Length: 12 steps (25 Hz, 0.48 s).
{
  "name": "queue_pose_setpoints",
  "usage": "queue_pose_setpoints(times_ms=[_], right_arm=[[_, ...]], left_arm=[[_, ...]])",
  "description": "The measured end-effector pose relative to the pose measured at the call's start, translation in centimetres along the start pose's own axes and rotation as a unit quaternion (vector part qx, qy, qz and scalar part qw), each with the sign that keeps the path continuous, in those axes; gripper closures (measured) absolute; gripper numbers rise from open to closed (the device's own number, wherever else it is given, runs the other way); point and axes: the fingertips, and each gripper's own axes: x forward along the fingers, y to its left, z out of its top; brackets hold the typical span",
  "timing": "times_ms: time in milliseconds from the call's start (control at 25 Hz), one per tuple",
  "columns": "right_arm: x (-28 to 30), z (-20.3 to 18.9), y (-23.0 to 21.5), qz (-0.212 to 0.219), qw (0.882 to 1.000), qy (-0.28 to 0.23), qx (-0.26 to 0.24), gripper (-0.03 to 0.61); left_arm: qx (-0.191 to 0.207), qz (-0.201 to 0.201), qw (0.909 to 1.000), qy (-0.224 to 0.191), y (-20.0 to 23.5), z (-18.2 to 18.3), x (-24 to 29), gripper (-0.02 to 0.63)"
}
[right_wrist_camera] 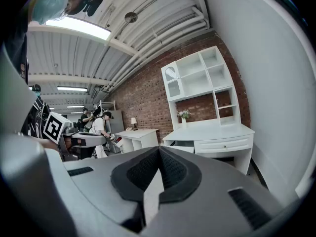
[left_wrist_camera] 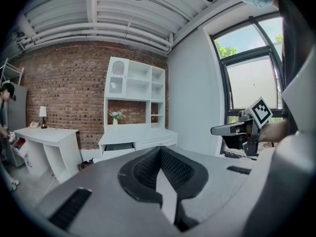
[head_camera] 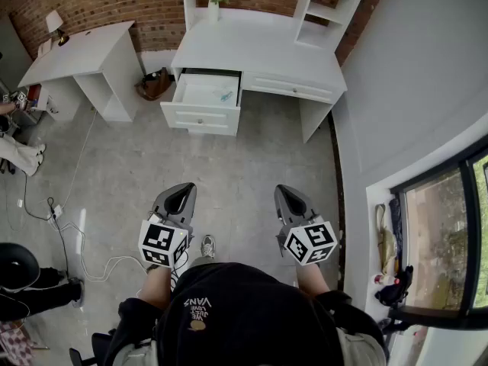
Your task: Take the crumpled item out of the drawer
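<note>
A white desk (head_camera: 259, 52) stands against the brick wall across the room, and its left drawer (head_camera: 204, 97) is pulled open. A small bluish crumpled item (head_camera: 226, 95) lies in the drawer's right part. My left gripper (head_camera: 177, 199) and right gripper (head_camera: 289, 201) are held side by side in front of my body, far from the desk, both shut and empty. The left gripper view shows its shut jaws (left_wrist_camera: 160, 150) aimed at the desk (left_wrist_camera: 136, 135). In the right gripper view the shut jaws (right_wrist_camera: 159, 150) point toward the desk (right_wrist_camera: 212, 132) and the open drawer (right_wrist_camera: 181, 143).
A second white desk (head_camera: 80, 58) with a lamp (head_camera: 54, 24) stands at the left. A brown bag (head_camera: 154, 84) sits between the desks. Cables (head_camera: 72, 235) run over the floor at the left, near a person's legs (head_camera: 19, 155). A window (head_camera: 438, 242) is on the right wall.
</note>
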Motion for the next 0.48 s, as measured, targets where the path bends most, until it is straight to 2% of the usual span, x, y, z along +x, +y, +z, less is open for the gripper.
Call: queue_pose_setpoints(times_ms=[240,480], right_arm=[[2.4,1.0,-0.4,0.008,1.000,-0.011,0.000,0.580],[5.5,1.7,-0.4,0.004,1.000,-0.018,0.010,0.580]], left_arm=[[-0.008,-0.004,0.9999,-0.005,1.5,0.1,1.5,0.607],[0.004,-0.032,0.9994,-0.015,3.4,0.3,3.3,0.588]])
